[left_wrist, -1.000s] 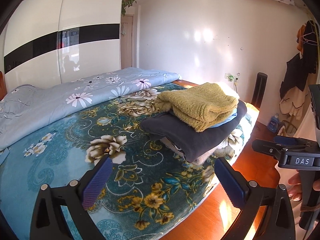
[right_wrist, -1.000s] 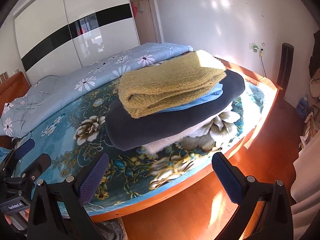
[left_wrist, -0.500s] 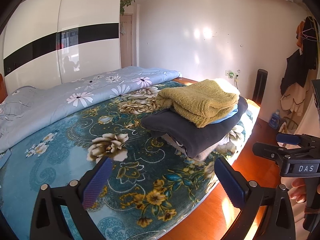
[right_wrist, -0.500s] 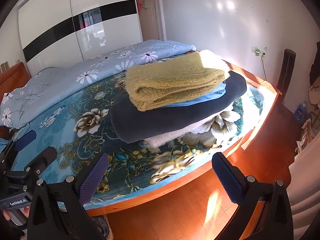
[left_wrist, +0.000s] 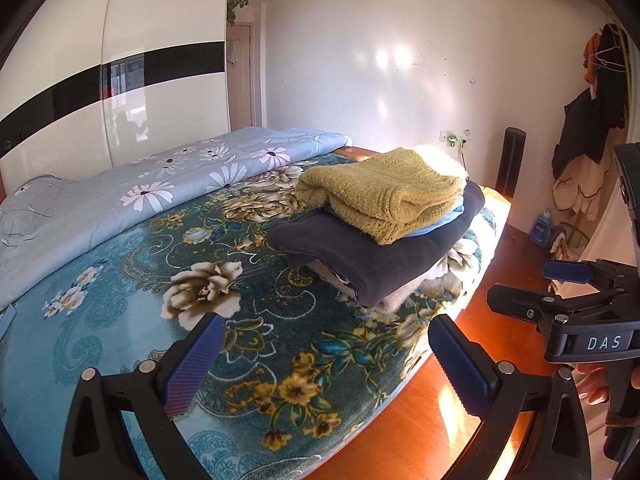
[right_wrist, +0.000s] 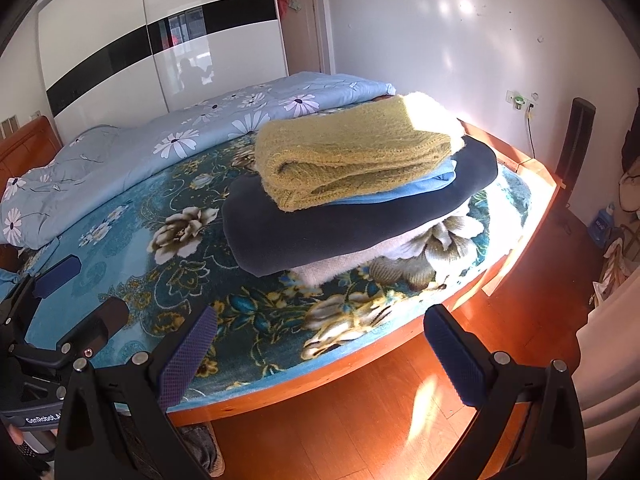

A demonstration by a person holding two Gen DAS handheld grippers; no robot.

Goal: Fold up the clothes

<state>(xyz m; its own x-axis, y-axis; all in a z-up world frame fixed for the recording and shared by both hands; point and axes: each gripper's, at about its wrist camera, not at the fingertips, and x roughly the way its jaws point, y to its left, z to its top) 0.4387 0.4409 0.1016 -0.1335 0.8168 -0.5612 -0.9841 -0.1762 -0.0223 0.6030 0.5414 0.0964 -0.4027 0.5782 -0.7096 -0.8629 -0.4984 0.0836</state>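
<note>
A stack of folded clothes rests near the foot corner of the bed: a mustard knit sweater on top, a thin light blue garment under it, then a dark navy garment, with a white fluffy piece at the bottom. My left gripper is open and empty, held back from the stack over the bedspread. My right gripper is open and empty too, over the bed's foot edge. Each gripper shows at the side of the other's view.
The bed has a teal floral bedspread and a pale blue daisy quilt bunched along its far side. A white wardrobe stands behind. Orange wood floor lies at the foot; a dark tower fan and hanging coats stand by the wall.
Both grippers have drawn back a little from the bed, so the clothes stack looks slightly smaller and farther. The stack itself has not moved. Both stay open.
</note>
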